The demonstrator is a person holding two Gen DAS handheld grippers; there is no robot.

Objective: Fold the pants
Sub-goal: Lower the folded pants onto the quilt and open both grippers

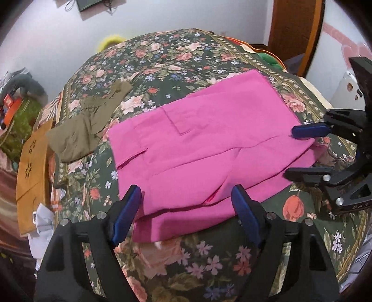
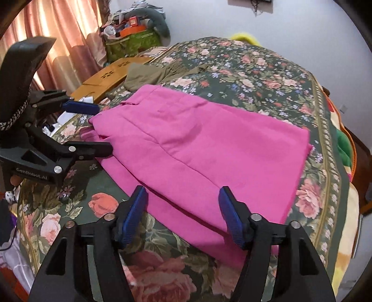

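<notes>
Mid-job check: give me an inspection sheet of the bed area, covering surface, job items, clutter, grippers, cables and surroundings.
Surface: floral bedspread covers the bed, patterned all over.
Job's things: pink pants lie folded flat in the middle of the bed, a lower layer sticking out at the near edge.
Clutter: olive garment lies crumpled beyond the pants; wooden tray at the bed's edge.
Grippers: left gripper open, fingers at the pants' near edge; right gripper open, at another edge of the pants. Neither holds cloth.
Cables: dark wires hang from the wall fixture.
Surroundings: pink curtain, green basket piled with items, wooden door.
</notes>
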